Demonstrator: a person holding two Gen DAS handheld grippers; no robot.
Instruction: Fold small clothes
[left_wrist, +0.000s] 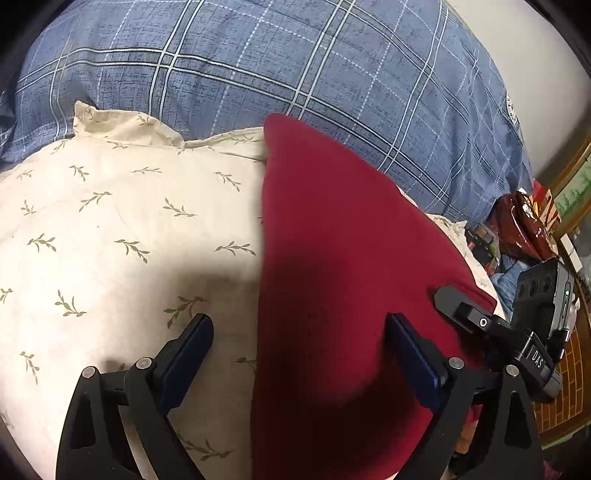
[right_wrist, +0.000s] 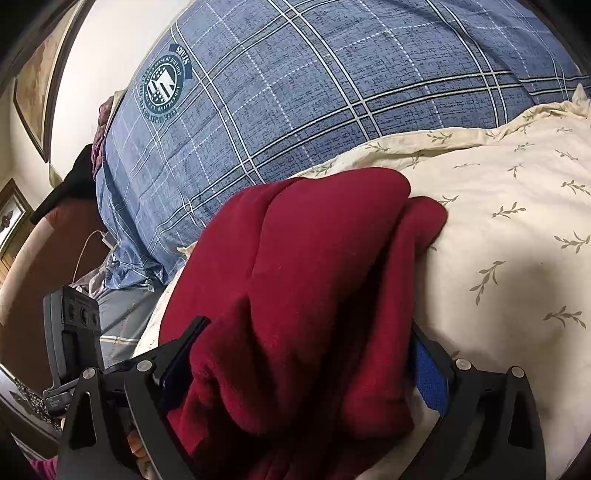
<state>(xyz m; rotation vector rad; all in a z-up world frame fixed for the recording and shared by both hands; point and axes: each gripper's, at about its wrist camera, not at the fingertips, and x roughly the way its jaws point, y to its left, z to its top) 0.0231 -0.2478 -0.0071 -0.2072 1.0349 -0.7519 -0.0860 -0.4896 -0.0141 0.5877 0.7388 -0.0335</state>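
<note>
A dark red fleece garment (left_wrist: 343, 280) lies on a cream leaf-print cover (left_wrist: 110, 229). In the left wrist view my left gripper (left_wrist: 299, 332) is open, its jaws wide apart over the garment's left edge, with the right finger on the red cloth. My right gripper (left_wrist: 465, 314) shows at the garment's right edge. In the right wrist view the garment (right_wrist: 295, 280) is bunched in thick folds and fills the space between the wide-set jaws of my right gripper (right_wrist: 306, 339). The cloth hides the fingertips. The cover also shows in the right wrist view (right_wrist: 517, 240).
A blue plaid pillow (left_wrist: 295, 66) (right_wrist: 332, 81) lies behind the cover. A shiny red bag (left_wrist: 524, 225) and clutter stand at the right in the left wrist view. A white cable (right_wrist: 88, 251) and a framed picture (right_wrist: 33, 96) are at the left in the right wrist view.
</note>
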